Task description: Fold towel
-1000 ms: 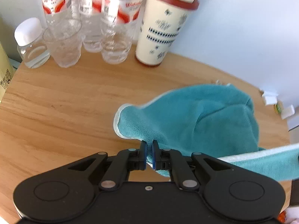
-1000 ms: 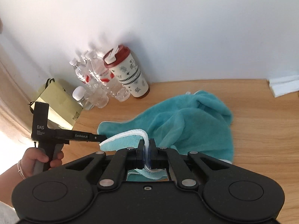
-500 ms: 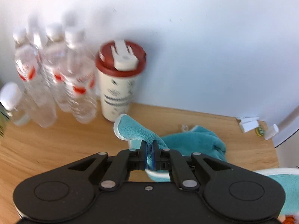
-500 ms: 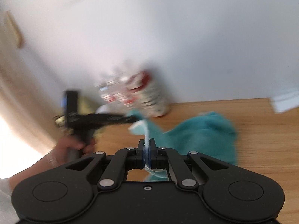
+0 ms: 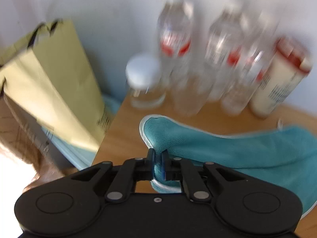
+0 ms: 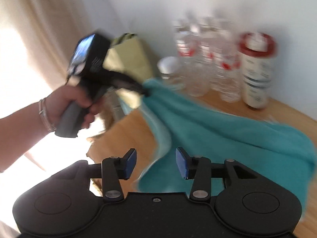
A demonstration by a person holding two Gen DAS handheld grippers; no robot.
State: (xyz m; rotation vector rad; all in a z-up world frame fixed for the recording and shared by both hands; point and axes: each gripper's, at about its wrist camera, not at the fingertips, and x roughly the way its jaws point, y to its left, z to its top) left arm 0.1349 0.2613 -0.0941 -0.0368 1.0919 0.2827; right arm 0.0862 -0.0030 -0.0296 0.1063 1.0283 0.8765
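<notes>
The left gripper [image 5: 157, 163] has its jaws pressed together on a corner of the teal towel [image 5: 237, 150], a white-edged fold of cloth squeezed between the blue pads. From that pinch the towel stretches off to the right, low across the wooden table [image 5: 122, 138], with its rounded, white-hemmed end poking up just ahead of the fingertips. The right gripper [image 6: 156, 163] stands spread wide, its blue pads [image 6: 131, 161] well apart, and the towel's pale edge hangs in the gap between them without either pad clearly touching it. Seen from the right wrist, a hand [image 6: 67, 103] with bracelets at the wrist holds the left gripper's grey handle, and the towel trails from its tip down towards the table. Behind the towel, against the white wall, stand several clear water bottles [image 6: 202, 59] with red labels, a small jar [image 5: 143, 81] with a white cap, and a cream tumbler [image 6: 256, 69] with a red lid. A yellow paper bag [image 5: 49, 83] sits off the table's left edge. Both views are blurred.
</notes>
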